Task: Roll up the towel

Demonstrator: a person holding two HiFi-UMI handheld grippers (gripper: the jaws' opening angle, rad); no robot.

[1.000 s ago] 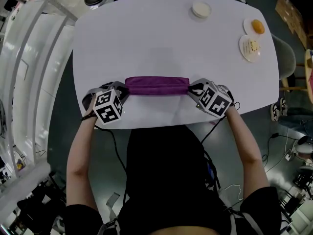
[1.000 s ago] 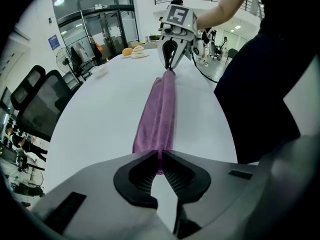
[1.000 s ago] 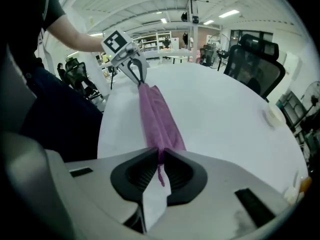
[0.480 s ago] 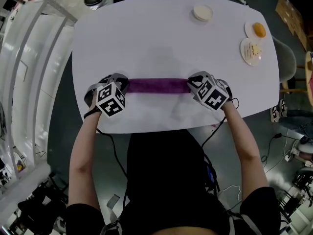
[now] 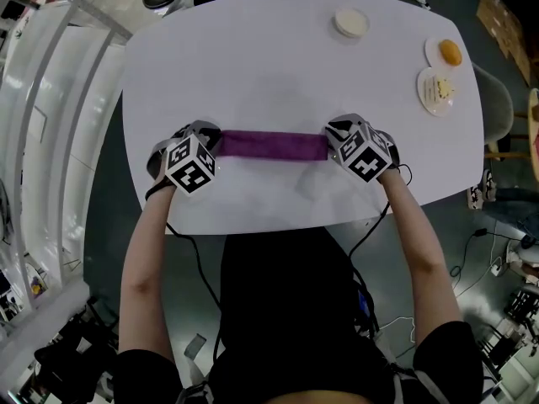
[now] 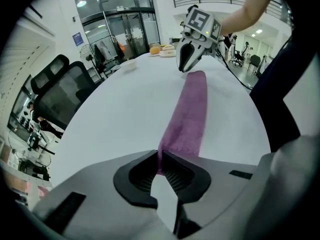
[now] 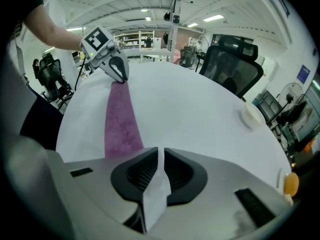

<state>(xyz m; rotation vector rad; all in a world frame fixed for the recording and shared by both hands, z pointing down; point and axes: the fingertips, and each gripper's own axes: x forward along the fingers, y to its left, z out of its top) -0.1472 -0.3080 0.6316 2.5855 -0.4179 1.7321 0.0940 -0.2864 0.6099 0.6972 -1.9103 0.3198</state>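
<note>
While I watch from the head view, a purple towel lies as a long, narrow band on the white table, stretched straight between the two hand-held grippers. The left gripper sits at one end of the band and the right gripper at the other.

Seen from the left gripper view, the left gripper's jaws are pinched almost together, with a thin purple edge of the towel caught between them. The rest of the band runs straight ahead from those jaws to the tips of the right gripper, which touch its far end.

Seen from the right gripper view, the right gripper's jaws are drawn nearly together, and only white tabletop shows through the thin slit. The towel passes under the left-hand jaw, just beside the slit, and runs away toward the left gripper.

Each gripper carries a cube of black-and-white square markers; these are patterns, not words. Beyond the left gripper, a small blue sign hangs by glass doors, its print too small to read. Well beyond the right gripper, near the table's far edge, stand a small round dish and two plates of food.
</note>
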